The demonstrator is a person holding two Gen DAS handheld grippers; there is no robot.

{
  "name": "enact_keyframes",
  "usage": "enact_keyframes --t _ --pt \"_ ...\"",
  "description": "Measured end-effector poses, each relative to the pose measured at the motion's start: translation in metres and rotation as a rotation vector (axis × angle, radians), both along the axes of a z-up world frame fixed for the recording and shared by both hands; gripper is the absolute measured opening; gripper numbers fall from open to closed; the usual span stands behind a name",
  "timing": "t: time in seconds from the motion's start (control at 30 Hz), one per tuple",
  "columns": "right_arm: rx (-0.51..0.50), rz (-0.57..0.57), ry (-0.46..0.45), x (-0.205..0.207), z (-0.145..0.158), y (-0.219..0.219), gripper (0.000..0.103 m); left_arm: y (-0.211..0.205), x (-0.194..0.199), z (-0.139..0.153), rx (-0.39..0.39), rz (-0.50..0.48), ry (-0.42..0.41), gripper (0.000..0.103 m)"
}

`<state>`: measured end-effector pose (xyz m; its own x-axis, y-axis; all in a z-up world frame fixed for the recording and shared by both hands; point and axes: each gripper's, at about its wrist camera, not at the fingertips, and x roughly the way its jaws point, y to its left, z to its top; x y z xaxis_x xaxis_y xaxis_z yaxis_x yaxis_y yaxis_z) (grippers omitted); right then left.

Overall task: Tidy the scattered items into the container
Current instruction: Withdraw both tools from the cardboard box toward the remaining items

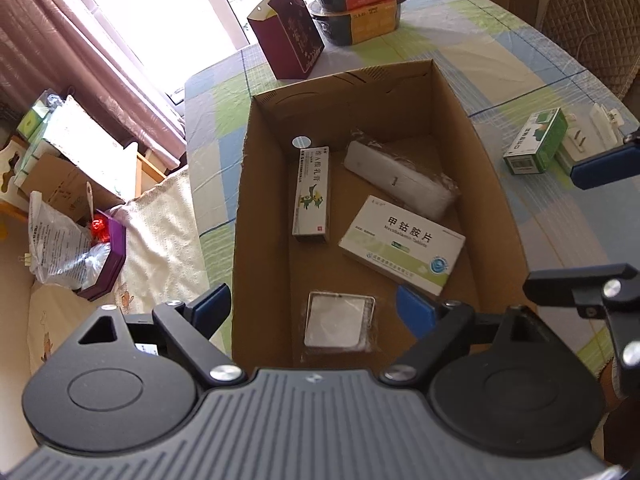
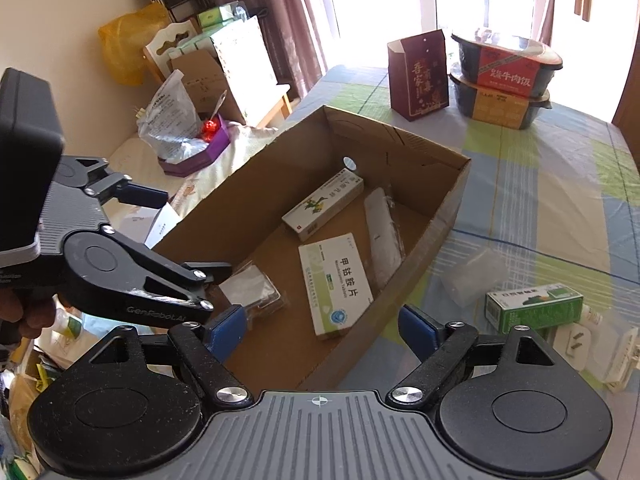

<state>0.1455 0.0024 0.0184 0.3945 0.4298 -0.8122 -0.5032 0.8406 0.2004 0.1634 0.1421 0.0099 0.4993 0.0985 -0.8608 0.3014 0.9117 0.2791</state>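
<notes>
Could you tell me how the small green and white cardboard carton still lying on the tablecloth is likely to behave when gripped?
The small green and white cardboard carton looks light, so it should lift easily. Its thin walls may dent under a hard squeeze. Lying flat on its long side, it seems unlikely to roll or tip, though a push might slide it across the tablecloth.

Daylight floods in from the window [image 1: 160,20] ahead, blown out white. My views bend at the edges; the cardboard box [image 1: 452,120] interior lies shaded.

Behind my checked tablecloth [image 2: 560,184], bright windows [image 2: 368,4] glare; mauve curtains [image 1: 60,40] hang left of it, above cluttered shelving [image 2: 224,80].
</notes>
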Motion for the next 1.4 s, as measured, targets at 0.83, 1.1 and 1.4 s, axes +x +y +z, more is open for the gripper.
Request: enact_keyframes --t 0.83,1.1,1.4 --pt "0.004 -0.047 -0.044 -0.072 0.014 -0.059 0.089 -0.024 -0.099 0.032 -0.020 0.086 -0.059 0.091" --pt "0.005 -0.083 -0.045 -0.087 0.014 -0.085 0.089 -0.037 -0.119 0.029 -0.001 0.092 -0.057 0.092" --pt "-0.015 -0.175 -0.044 -0.094 0.010 -0.125 0.089 -0.057 -0.134 0.026 -0.012 0.079 -0.059 0.092"
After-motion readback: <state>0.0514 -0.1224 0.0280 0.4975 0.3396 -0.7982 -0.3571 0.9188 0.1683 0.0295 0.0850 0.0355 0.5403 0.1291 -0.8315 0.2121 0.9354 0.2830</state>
